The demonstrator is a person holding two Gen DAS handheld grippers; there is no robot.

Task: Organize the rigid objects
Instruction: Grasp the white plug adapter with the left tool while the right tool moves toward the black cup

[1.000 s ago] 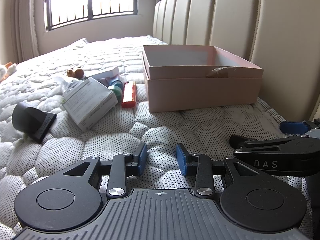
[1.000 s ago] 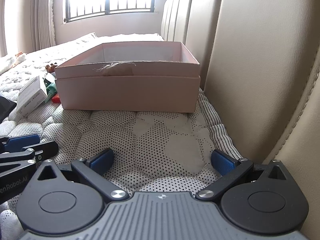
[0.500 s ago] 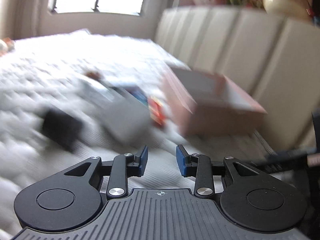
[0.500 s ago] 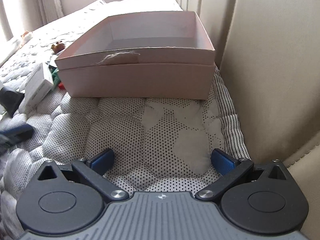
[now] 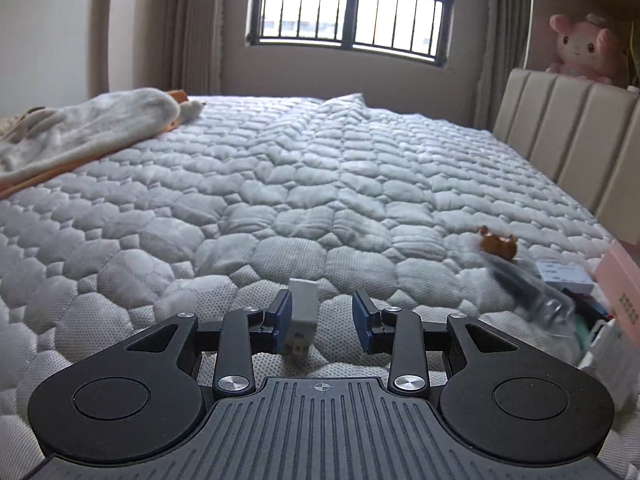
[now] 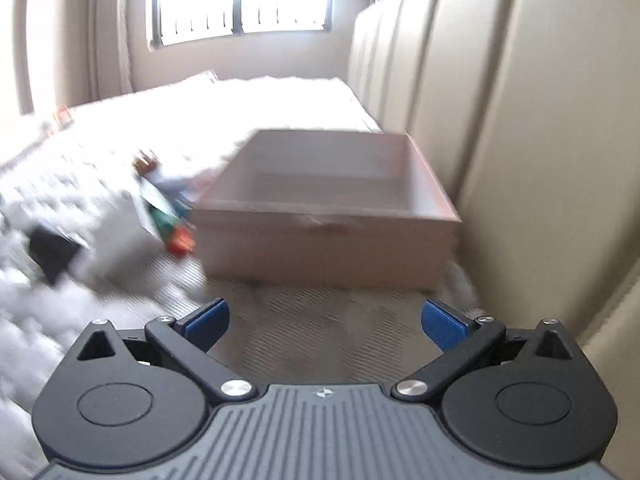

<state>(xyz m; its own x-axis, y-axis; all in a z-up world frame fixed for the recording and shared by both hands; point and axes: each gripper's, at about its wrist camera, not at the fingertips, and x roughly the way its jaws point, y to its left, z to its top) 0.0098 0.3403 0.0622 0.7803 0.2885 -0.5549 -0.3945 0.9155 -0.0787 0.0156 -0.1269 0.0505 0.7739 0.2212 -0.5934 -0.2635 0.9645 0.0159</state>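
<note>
In the left wrist view we saw the left gripper (image 5: 322,322) low over the quilted mattress (image 5: 304,200), its blue pads parted. A small white plug adapter (image 5: 302,320) stood between them at the lower centre of the frame, lying against the left pad (image 5: 283,320) and clear of the right one; we could not tell whether it rested on the mattress or hung against that pad, so nothing was clamped. At the right edge of that frame lay the rest of the clutter: a small brown figurine (image 5: 498,243), a blurred clear packet with something dark inside (image 5: 532,296), a white carton (image 5: 564,274) and a corner of the pink box (image 5: 620,292). A cream blanket (image 5: 80,132) sprawled at the upper left, a barred window (image 5: 348,8) filled the top centre, and a pink plush toy (image 5: 580,46) sat above the padded headboard (image 5: 568,148) at the upper right.

In the right wrist view, smeared by motion, we found the right gripper (image 6: 324,320) spread wide with nothing between its pads, above bare mattress at the lower centre. The open pink box sat at mid-frame against the headboard on the right. Left of it we made out a white box (image 6: 120,232), a black object (image 6: 50,252) and a red item (image 6: 180,242), all blurred.
</note>
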